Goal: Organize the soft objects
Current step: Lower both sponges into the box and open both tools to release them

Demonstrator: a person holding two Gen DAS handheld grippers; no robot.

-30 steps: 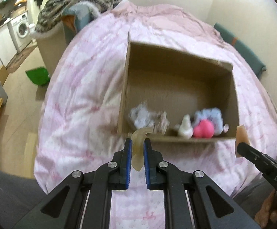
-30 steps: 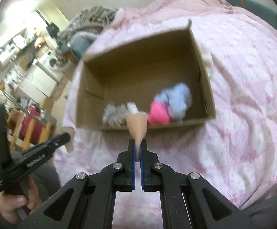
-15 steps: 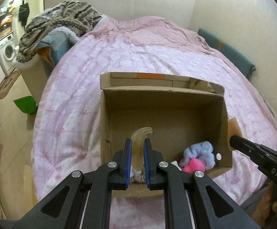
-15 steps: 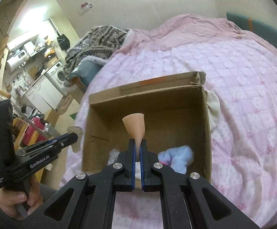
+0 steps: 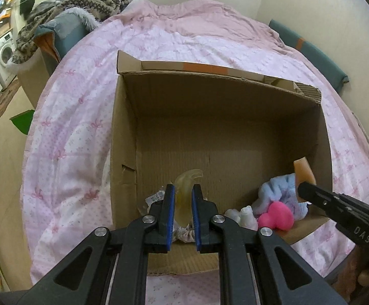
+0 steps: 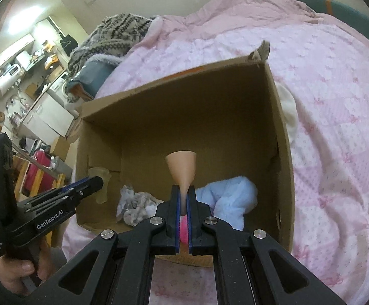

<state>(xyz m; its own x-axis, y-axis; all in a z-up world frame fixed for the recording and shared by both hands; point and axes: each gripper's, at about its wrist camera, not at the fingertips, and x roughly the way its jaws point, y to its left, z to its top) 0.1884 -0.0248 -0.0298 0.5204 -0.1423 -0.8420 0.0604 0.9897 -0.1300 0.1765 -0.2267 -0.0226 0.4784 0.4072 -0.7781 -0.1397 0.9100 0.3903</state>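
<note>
Over the open cardboard box (image 5: 123, 137) on the pink quilt (image 5: 77, 117), the left gripper (image 5: 182, 193) clamps a translucent yellowish curved pad (image 5: 185, 190) at the near left, while the right gripper (image 6: 183, 198) pinches a peach cone-shaped sponge (image 6: 182, 170) above the pink sponge (image 5: 276, 219) and blue scrunchie (image 6: 235, 198)

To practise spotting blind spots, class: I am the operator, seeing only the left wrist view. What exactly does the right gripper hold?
Observer: The right gripper is shut on a peach, funnel-shaped soft piece, its wide end pointing toward the brown cardboard box.
Operator: Anything beside the box's right wall?
Observer: A cream-white cloth lies on the pink quilt against that wall's outside.
Operator: Who holds the left gripper?
Observer: A bare hand with a dark sleeve grips the left gripper by its handle.
</note>
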